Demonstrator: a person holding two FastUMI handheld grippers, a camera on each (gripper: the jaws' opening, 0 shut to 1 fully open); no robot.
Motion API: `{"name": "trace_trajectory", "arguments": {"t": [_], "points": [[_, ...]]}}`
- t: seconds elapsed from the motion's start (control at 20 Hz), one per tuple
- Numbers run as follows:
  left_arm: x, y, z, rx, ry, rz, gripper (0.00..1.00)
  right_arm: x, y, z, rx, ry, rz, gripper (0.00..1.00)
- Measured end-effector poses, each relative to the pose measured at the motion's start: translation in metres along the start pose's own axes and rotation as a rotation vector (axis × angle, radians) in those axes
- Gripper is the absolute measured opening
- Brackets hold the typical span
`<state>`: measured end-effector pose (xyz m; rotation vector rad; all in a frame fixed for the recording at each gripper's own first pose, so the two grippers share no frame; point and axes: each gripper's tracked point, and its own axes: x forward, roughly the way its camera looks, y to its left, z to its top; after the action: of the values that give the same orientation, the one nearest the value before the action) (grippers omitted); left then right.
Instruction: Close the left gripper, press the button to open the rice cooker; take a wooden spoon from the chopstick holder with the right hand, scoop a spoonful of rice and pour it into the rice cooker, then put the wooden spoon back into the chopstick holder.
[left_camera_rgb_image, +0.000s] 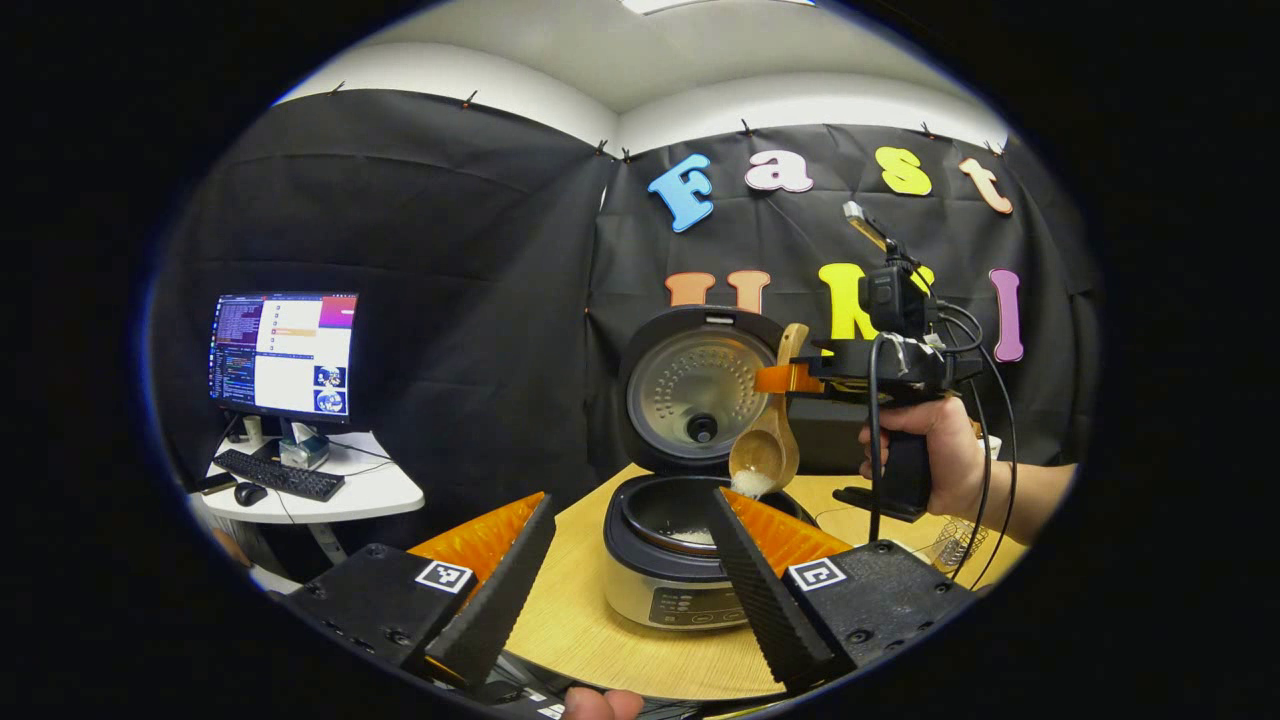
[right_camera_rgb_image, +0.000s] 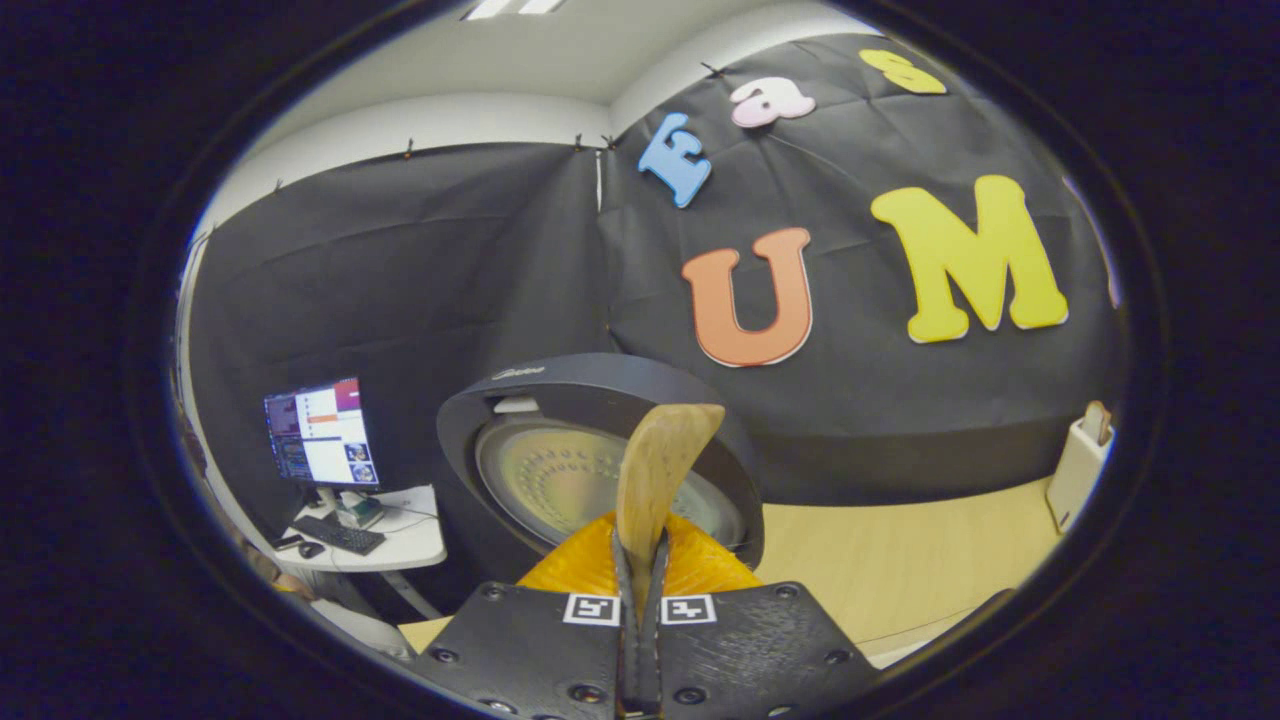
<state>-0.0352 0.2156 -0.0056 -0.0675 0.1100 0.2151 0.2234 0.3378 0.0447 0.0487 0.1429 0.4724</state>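
The desk (left_camera_rgb_image: 590, 610) carries the cooker (left_camera_rgb_image: 672, 560) near its middle, lid (left_camera_rgb_image: 697, 392) swung up and standing open behind the pot (left_camera_rgb_image: 668, 520). A little rice (left_camera_rgb_image: 692, 536) already lies in the pot. A side table with a monitor (left_camera_rgb_image: 284, 354) stands well apart on the left.

In the left gripper view the right tool (left_camera_rgb_image: 800, 378), held by a hand (left_camera_rgb_image: 935, 455), is above and just to the right of the pot. It pinches the handle of the spoon (left_camera_rgb_image: 768, 440), bowl hanging down and tipped toward the pot, with rice spilling off its lower edge. In the right gripper view the right tool (right_camera_rgb_image: 640, 560) has its fingers drawn nearly together on the spoon handle (right_camera_rgb_image: 655, 480), which rises straight ahead before the lid. The left tool (left_camera_rgb_image: 625, 560) hangs spread wide and empty in front of the cooker.

The pour seems to be underway; returning the spoon to the holder remains. The risks, as I judge them: the bowl sits near the pot's right rim, so grains could land on the rim or desk if the tip runs too far right. The grip is thin and high on the handle, so a quick twist could make the spoon swivel or slip. The raised lid is close behind and could be knocked.
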Motion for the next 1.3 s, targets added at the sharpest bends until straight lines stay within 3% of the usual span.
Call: {"name": "trace_trajectory", "arguments": {"t": [0.55, 0.7, 0.95, 1.3], "points": [[-0.006, -0.018, 0.005, 0.008, -0.023, -0.087, 0.98, -0.007, 0.033, 0.010, -0.415, -0.053, -0.031, 0.00], [-0.008, -0.016, 0.006, 0.011, -0.025, -0.086, 0.98, -0.010, 0.039, 0.012, -0.474, -0.065, -0.036, 0.00], [-0.008, -0.015, 0.005, 0.004, -0.023, -0.087, 0.98, -0.012, 0.039, 0.011, -0.405, -0.067, -0.025, 0.00], [-0.008, -0.016, 0.009, -0.014, -0.036, -0.094, 0.98, -0.035, 0.015, 0.030, -0.183, -0.101, -0.019, 0.00]]}}
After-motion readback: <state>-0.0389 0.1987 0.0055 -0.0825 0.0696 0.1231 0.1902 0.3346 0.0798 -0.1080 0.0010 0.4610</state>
